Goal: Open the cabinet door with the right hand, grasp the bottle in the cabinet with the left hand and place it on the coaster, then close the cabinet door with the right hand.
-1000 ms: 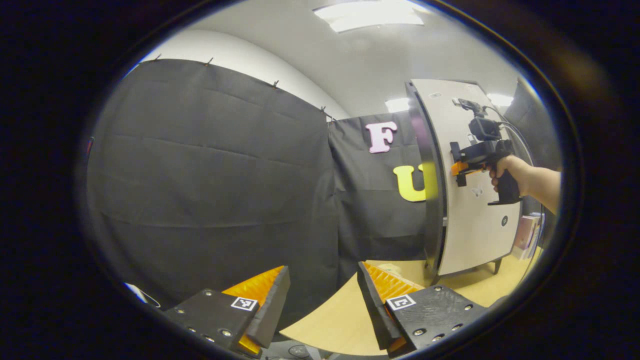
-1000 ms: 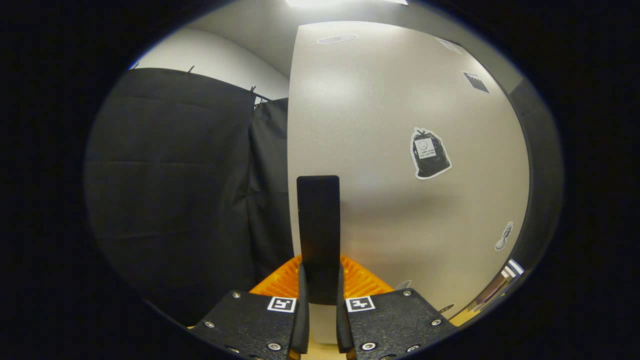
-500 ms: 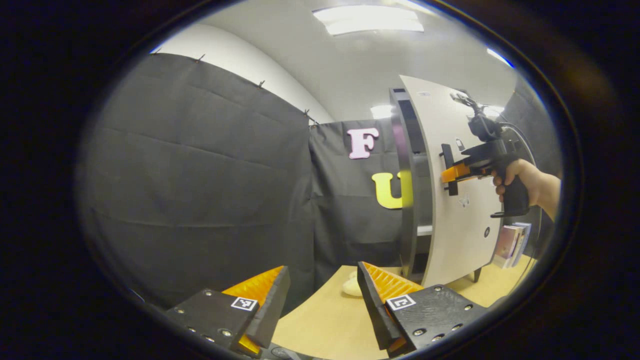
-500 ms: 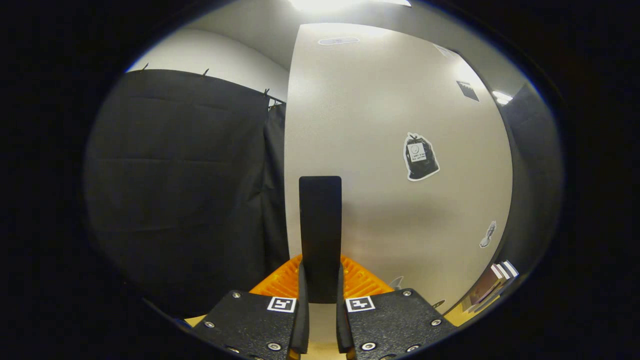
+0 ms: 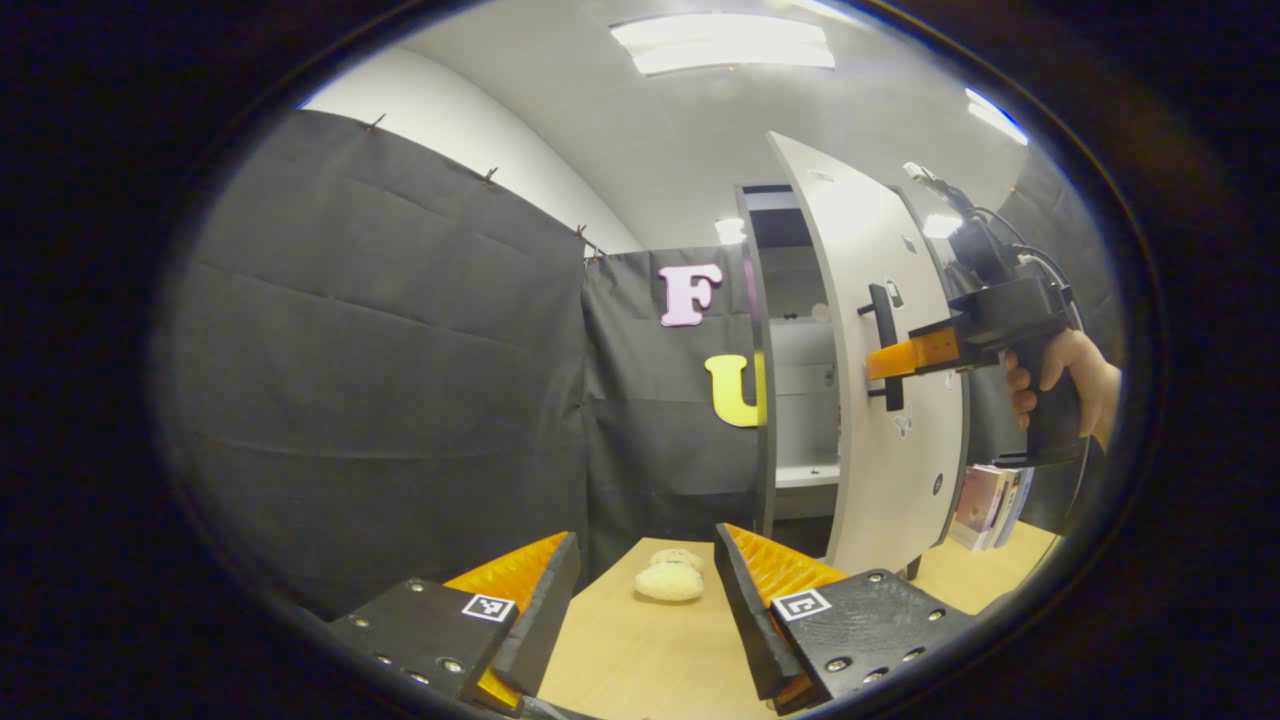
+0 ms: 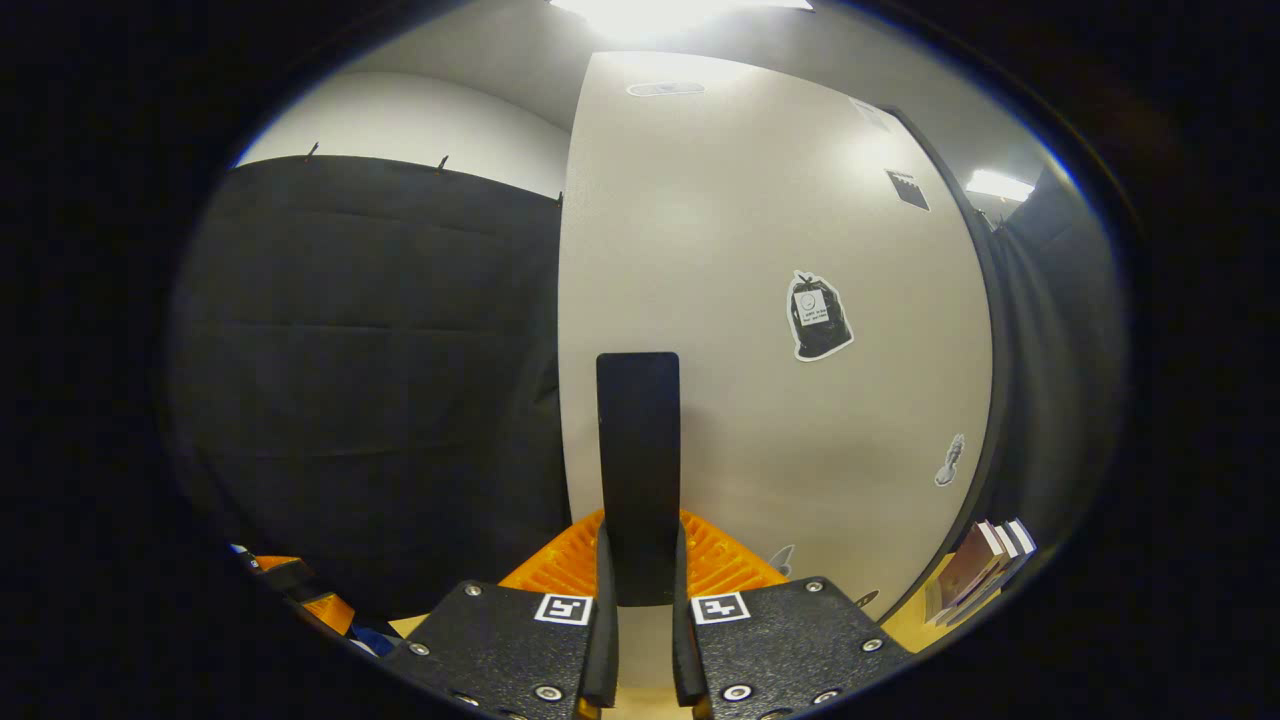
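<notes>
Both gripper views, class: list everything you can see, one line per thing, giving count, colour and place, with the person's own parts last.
cabinet door: one, pale grey, swung partly open, stickers on its face.
door handle: one, black, upright bar on the door, clamped between the right gripper's fingers.
cabinet: one, pale shelves inside; no bottle visible from here.
plush toy: one, cream, on the table in front of the cabinet.
books: a few, mixed colours, standing right of the cabinet.
table: one, light wood, beneath everything.
left gripper: one, open, above the table.
right gripper: one, shut on the door handle.
hand: one, holding the right gripper's grip.
</notes>
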The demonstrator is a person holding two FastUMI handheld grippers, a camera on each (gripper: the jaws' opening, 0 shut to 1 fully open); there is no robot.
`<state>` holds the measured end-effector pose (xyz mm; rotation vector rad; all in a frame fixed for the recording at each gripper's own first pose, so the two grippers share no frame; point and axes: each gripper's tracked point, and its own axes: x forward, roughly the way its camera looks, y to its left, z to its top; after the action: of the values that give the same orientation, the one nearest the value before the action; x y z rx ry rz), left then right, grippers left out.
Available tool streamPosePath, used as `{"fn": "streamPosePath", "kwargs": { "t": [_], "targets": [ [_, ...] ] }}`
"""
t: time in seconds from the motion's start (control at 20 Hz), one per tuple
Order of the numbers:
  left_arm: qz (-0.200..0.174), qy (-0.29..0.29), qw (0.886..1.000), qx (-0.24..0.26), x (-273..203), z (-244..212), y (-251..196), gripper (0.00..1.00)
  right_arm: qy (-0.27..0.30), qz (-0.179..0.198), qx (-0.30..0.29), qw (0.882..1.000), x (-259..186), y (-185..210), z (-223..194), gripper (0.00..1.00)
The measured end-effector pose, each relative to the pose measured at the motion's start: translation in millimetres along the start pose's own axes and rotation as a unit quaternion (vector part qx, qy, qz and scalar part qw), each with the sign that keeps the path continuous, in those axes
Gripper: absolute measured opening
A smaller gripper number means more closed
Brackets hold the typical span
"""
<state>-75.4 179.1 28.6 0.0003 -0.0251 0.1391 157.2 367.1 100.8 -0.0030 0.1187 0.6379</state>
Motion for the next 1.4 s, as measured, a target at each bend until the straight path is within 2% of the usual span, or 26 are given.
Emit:
{"fn": "streamPosePath", "kwargs": {
  "t": [0.05,0.1,0.2,0.35,0.45,0.55,0.8,0.85,1.1,1.3,1.4],
  "targets": [
    [-0.003,-0.004,1.000,0.002,-6.0,4.3,-5.1,0.78,-0.001,0.003,0.001,1.000,-1.9,-1.5,-0.4,0.21],
    [-0.005,-0.006,1.000,0.003,-9.1,7.9,-9.5,0.80,-0.002,0.005,0.000,1.000,-4.1,-3.1,-0.3,0.21],
    [-0.012,-0.006,1.000,0.001,-9.5,8.7,-18.2,0.78,-0.003,0.010,-0.001,1.000,-12.5,-4.7,-0.3,0.20],
    [-0.024,-0.005,1.000,-0.001,-4.1,9.5,-37.6,0.80,-0.003,0.013,0.001,1.000,-20.4,-8.4,-0.1,0.20],
    [-0.032,-0.007,0.999,0.002,-4.5,12.3,-48.0,0.77,-0.004,0.013,0.002,1.000,-24.7,-11.6,0.4,0.20],
    [-0.044,-0.009,0.999,0.002,-3.8,14.1,-60.6,0.80,-0.011,0.010,0.001,1.000,-31.8,-14.3,0.6,0.22],
    [-0.081,-0.010,0.997,-0.002,3.2,17.0,-99.3,0.78,-0.022,-0.001,0.004,1.000,-50.9,-22.8,2.3,0.20],
    [-0.089,-0.011,0.996,-0.003,2.7,18.2,-106.1,0.81,-0.024,-0.005,0.004,1.000,-53.2,-25.6,2.1,0.22],
    [-0.124,-0.014,0.992,-0.008,4.1,21.3,-146.6,0.80,-0.032,-0.025,-0.004,0.999,-58.5,-34.5,3.0,0.22],
    [-0.142,-0.020,0.990,-0.004,-1.1,22.5,-167.3,0.78,-0.039,-0.046,-0.007,0.998,-66.9,-40.5,3.6,0.21],
    [-0.148,-0.017,0.989,-0.006,-4.9,20.0,-176.1,0.80,-0.042,-0.055,-0.008,0.998,-69.2,-44.4,2.9,0.21]
  ]
}}
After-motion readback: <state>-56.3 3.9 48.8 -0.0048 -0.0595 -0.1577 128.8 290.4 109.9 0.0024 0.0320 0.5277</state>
